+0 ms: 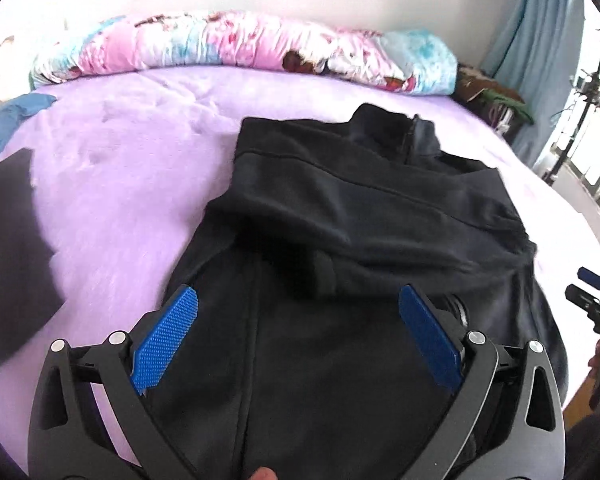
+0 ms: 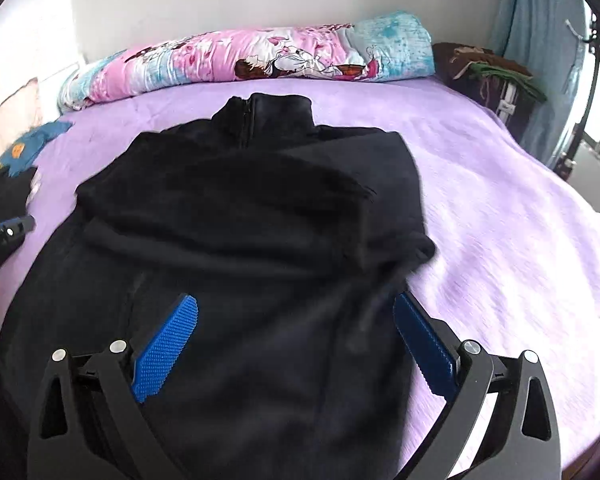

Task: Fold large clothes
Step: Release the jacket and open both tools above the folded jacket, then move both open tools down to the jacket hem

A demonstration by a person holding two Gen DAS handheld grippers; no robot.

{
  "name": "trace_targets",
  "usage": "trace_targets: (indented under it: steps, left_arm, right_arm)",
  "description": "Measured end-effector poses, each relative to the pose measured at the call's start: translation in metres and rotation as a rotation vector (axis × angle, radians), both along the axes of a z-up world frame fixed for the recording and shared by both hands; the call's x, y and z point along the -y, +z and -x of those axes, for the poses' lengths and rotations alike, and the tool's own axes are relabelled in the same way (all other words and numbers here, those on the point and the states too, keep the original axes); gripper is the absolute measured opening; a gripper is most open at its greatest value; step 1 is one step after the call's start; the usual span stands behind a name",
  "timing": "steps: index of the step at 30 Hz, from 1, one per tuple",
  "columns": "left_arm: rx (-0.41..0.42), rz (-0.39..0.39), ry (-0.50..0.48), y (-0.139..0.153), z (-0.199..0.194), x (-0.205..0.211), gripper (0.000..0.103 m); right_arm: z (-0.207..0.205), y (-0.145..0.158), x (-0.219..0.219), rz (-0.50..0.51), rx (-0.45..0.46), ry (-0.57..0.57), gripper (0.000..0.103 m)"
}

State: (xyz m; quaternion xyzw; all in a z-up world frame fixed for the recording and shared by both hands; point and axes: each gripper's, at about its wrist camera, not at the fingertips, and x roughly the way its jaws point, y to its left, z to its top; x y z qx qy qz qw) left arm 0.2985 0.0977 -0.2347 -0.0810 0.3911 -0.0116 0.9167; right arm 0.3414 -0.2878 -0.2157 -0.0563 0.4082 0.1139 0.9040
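Observation:
A black zip-collar fleece jacket (image 1: 340, 240) lies on the purple bed, collar toward the far wall, with both sleeves folded across its chest. It also shows in the right wrist view (image 2: 240, 220). My left gripper (image 1: 298, 300) is open and empty, just above the jacket's lower left part. My right gripper (image 2: 296, 308) is open and empty above the jacket's lower right part, its right finger (image 2: 420, 340) at the jacket's right edge. The right gripper also shows at the right edge of the left wrist view (image 1: 596, 300); the left gripper at the left edge of the right wrist view (image 2: 4, 232).
The purple blanket (image 1: 120, 168) covers the bed. A rolled pink and blue quilt (image 1: 240, 44) lies along the far wall. Another dark garment (image 1: 8, 248) lies at the left. A dark pile of things (image 2: 488, 72) and a blue curtain (image 2: 540, 40) are at the far right.

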Motion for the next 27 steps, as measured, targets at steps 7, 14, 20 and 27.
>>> trace_targets:
  steps: [7, 14, 20, 27]
  left_arm:
    - [-0.053, -0.046, -0.068, -0.012, 0.074, 0.011, 0.097]
    - [-0.128, 0.041, -0.036, -0.032, 0.128, -0.011, 0.097]
    - [-0.152, 0.047, -0.026, -0.042, 0.148, -0.025, 0.097]
    - [-0.163, 0.12, 0.007, -0.047, 0.16, -0.043, 0.097]
  right_arm:
    - [0.074, 0.015, 0.045, -0.059, 0.015, -0.084, 0.097]
    - [0.128, -0.017, 0.071, -0.103, -0.07, -0.091, 0.097]
    - [0.157, -0.03, 0.085, -0.094, -0.093, -0.104, 0.097]
    - [0.173, -0.048, 0.087, -0.053, -0.152, -0.09, 0.097]
